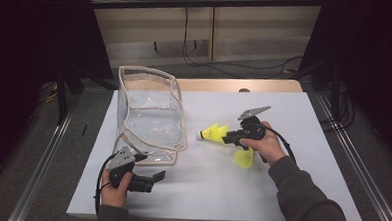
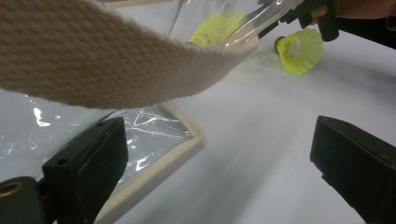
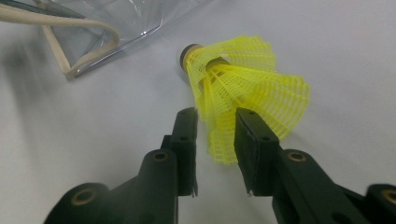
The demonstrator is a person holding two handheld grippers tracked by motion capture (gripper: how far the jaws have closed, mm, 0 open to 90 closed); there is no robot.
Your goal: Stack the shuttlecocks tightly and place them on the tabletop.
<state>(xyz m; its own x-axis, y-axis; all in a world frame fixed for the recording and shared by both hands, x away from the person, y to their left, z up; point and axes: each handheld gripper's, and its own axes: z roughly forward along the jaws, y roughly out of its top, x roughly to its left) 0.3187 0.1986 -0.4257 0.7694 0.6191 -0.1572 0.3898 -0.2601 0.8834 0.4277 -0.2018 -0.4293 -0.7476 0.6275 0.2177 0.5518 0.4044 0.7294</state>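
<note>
The right gripper point(image 3: 215, 140) has its jaws part-open around the skirt of a yellow shuttlecock point(image 3: 243, 88). The mesh sits between the pads, touching the right one but with a gap on the left, so I'd say it is straddled rather than pinched. That shuttlecock lies on the white table point(image 1: 215, 191) near the middle, cork end pointing to nine o'clock towards the clear bag point(image 1: 151, 113), which stands at about ten o'clock. A second shuttlecock point(image 1: 243, 158) lies just beside the right hand, at its six o'clock side.

The left gripper point(image 1: 148, 181) rests at seven o'clock, jaws wide apart and holding nothing, right beside the bag's webbing trim point(image 2: 93, 60).

What worries me: the mesh skirt is soft, so closing on it could crush it or let the shuttlecock swivel out on lifting. The bag is floppy too. With nobody holding its mouth open, the shuttlecock may catch the rim and drop outside. The right hand could also nudge the second shuttlecock away.
</note>
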